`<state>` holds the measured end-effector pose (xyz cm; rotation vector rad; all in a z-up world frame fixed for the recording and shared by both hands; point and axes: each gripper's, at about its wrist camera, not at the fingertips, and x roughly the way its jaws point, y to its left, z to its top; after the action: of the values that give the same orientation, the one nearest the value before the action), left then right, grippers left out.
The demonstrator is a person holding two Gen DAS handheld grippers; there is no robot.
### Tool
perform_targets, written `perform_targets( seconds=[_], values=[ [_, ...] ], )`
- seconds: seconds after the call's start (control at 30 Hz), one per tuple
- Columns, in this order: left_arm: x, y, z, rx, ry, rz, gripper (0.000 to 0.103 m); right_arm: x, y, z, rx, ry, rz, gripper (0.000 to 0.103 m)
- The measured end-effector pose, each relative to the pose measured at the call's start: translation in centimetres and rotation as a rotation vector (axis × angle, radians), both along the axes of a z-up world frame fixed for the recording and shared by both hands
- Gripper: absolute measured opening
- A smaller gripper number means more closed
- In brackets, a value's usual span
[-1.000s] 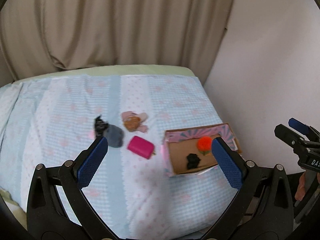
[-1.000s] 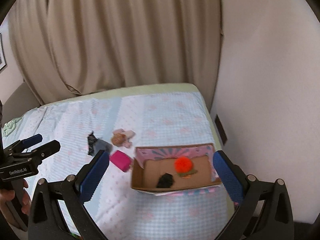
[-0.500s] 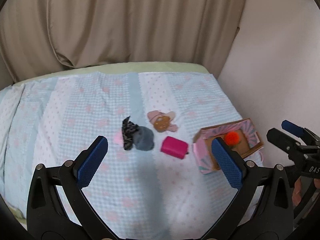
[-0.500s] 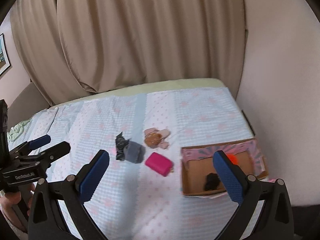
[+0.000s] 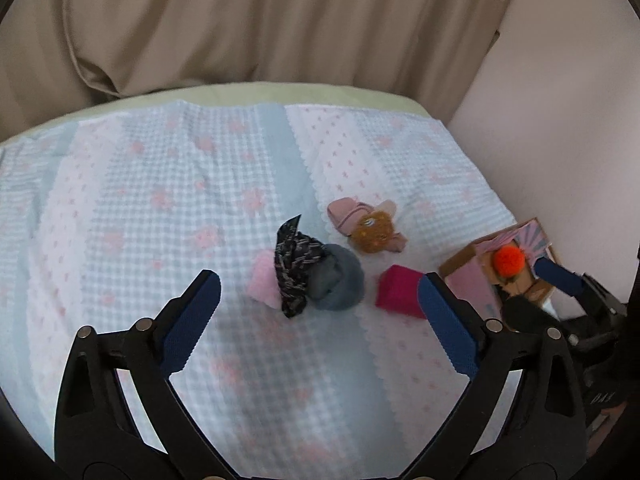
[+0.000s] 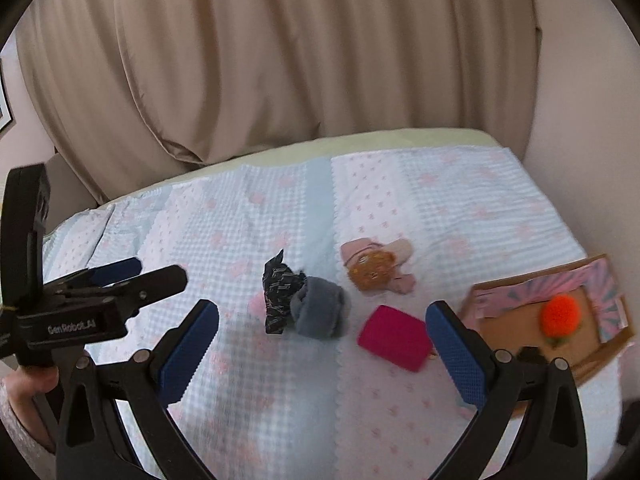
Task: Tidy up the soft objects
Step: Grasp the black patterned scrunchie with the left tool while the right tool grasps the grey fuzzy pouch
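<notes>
On the checked bedspread lie a grey rolled sock (image 5: 338, 283) (image 6: 321, 313), a black patterned cloth (image 5: 293, 271) (image 6: 280, 296), a pale pink soft piece (image 5: 262, 285), a small doll (image 5: 370, 227) (image 6: 376, 266) and a magenta pouch (image 5: 398, 292) (image 6: 392, 337). A cardboard box (image 5: 468, 266) (image 6: 500, 322) at the right holds an orange pompom (image 5: 508, 261) (image 6: 560, 314) and a black item (image 6: 530, 354). My left gripper (image 5: 318, 320) is open and empty, short of the sock. My right gripper (image 6: 322, 354) is open and empty above the bedspread.
Beige curtains (image 5: 260, 20) hang behind the bed. A pale wall (image 5: 560, 120) runs along the right, close to the box. The left gripper's body shows at the left in the right wrist view (image 6: 100, 296). The bedspread (image 5: 160, 200) spreads to the left.
Both grippers have swung left and come closer to the bed. The sock cluster now sits centred between the fingers and the box has slid to the right edge of both views.
</notes>
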<state>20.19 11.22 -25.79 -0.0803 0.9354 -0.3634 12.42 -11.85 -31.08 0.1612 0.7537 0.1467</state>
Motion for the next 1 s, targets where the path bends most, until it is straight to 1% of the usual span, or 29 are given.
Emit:
perform_targets(
  seconds=[0.1,0.17,0.3,0.33,0.43,0.53,0.57,0.67,0.8,0.87,0.9,0.93,0.97,1.0],
  values=[
    [2.2,0.5,-3.4,-0.001,0.007,-0.025,0.092,1.9,1.4,-3.7,-0.002,0.010,0.000,0.103],
    [3.5,0.5,-5.7,0.005,0.015,-0.033,0.087,2.9,2.0,-6.0,0.000,0.018,-0.006,0.103],
    [6.3,-0.1,-10.5,0.002,0.038,-0.055,0.082,5.2,2.6,-10.6,0.021,0.046,-0.029,0.103],
    [6.8,-0.3,-11.3,0.004,0.042,-0.060,0.079,5.8,2.7,-11.7,0.025,0.051,-0.032,0.103],
    [8.4,-1.2,-14.5,0.001,0.063,-0.082,0.074,7.0,3.1,-14.0,0.028,0.058,-0.037,0.103],
    [9.5,-2.1,-17.0,0.005,0.078,-0.101,0.068,8.3,3.2,-16.1,0.041,0.066,-0.031,0.098],
    [9.8,-2.2,-17.7,0.006,0.083,-0.105,0.066,8.6,3.4,-16.5,0.042,0.068,-0.030,0.097],
    [10.5,-2.6,-19.1,-0.001,0.096,-0.105,0.065,9.5,3.4,-17.8,0.054,0.066,-0.024,0.095],
    [11.1,-2.3,-19.8,-0.035,0.088,-0.084,0.062,10.8,3.5,-18.7,0.072,0.061,-0.005,0.090],
    [11.4,-2.2,-20.0,-0.049,0.090,-0.077,0.047,11.4,3.6,-19.1,0.080,0.061,0.010,0.085],
    [11.5,-2.2,-20.1,-0.059,0.095,-0.078,0.044,11.7,3.6,-19.3,0.087,0.063,0.018,0.083],
    [11.6,-2.2,-20.3,-0.065,0.101,-0.082,0.039,11.9,3.6,-19.4,0.098,0.061,0.029,0.079],
    [11.7,-2.3,-20.6,-0.068,0.107,-0.088,0.037,12.1,3.7,-19.4,0.106,0.060,0.040,0.074],
    [11.7,-2.5,-20.8,-0.065,0.108,-0.093,0.036,12.2,3.8,-19.4,0.107,0.062,0.050,0.072]
  ],
)
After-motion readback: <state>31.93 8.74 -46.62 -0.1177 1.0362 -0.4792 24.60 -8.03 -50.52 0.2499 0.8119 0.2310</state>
